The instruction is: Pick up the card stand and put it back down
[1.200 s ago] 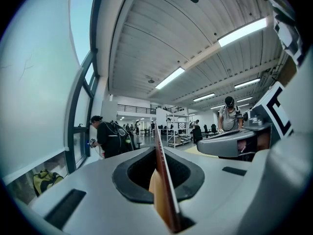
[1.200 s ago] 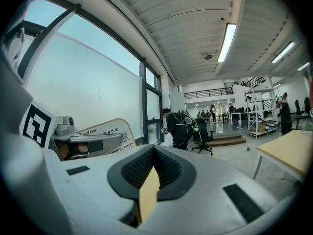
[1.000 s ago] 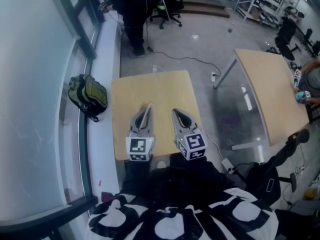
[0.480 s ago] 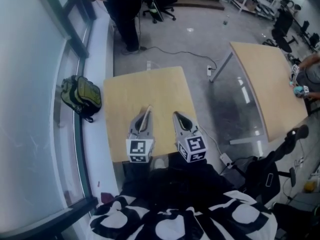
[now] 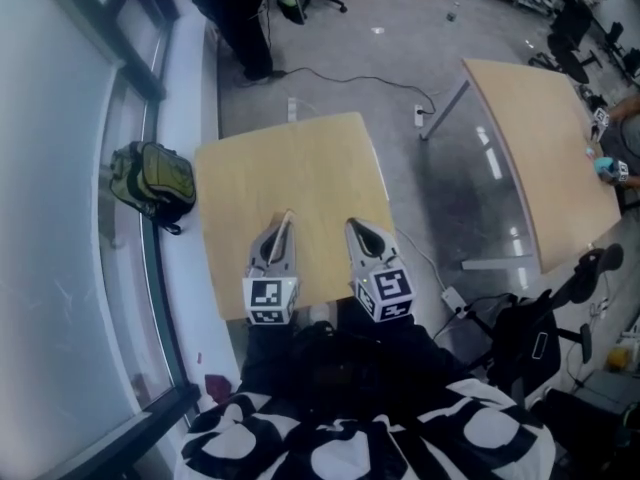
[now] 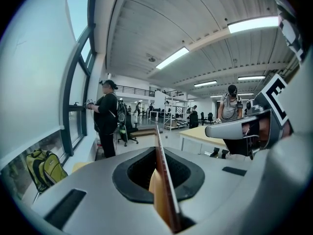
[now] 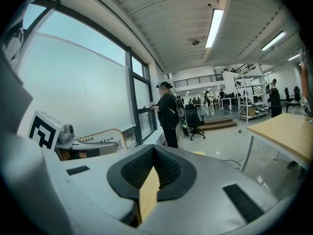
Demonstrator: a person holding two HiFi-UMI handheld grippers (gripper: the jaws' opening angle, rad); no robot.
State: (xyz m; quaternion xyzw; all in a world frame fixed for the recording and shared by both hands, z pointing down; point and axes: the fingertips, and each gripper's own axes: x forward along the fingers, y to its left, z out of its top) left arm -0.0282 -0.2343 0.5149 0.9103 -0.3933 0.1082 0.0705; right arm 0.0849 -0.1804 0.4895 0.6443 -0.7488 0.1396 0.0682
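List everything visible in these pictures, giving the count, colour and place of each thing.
near table: one, light wood, centre, under both grippers
far table: one, light wood, right side
backpack: one, green, on the white ledge by the window, left of the near table
card stand: one, thin, pale, clamped in the left gripper
bystander: one, dark clothes, standing by the window at the top
black bag: one, on the floor, lower right
left gripper: grey, shut on the card stand
right gripper: grey, shut, empty, beside the left
wearer's top: black and white, bottom edge
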